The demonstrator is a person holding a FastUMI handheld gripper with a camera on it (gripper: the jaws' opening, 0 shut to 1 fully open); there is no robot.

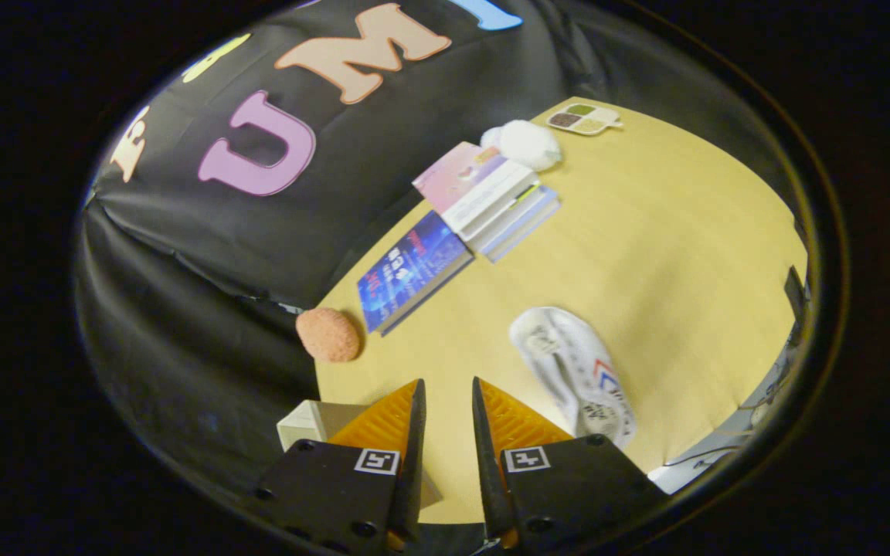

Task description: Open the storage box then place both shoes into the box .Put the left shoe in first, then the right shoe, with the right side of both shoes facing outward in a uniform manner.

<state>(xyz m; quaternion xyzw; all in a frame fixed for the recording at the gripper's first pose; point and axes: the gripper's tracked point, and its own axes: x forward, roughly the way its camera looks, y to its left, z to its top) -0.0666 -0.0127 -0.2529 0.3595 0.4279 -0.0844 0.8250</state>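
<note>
Wooden table [646, 255] lay under me, stacked books [460, 224] at its far edge. One white shoe [576, 371] lay ahead, right of my gripper [445, 394], whose fingers stood parted, empty. A pale box corner [314, 423] sat behind my left finger; reaching blind, I risked knocking it.

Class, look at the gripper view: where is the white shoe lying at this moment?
The white shoe lies on the yellow table, just ahead of the claw and off to its right finger's side, nearer than the stack of books. The claw's fingers are apart, holding nothing.
</note>
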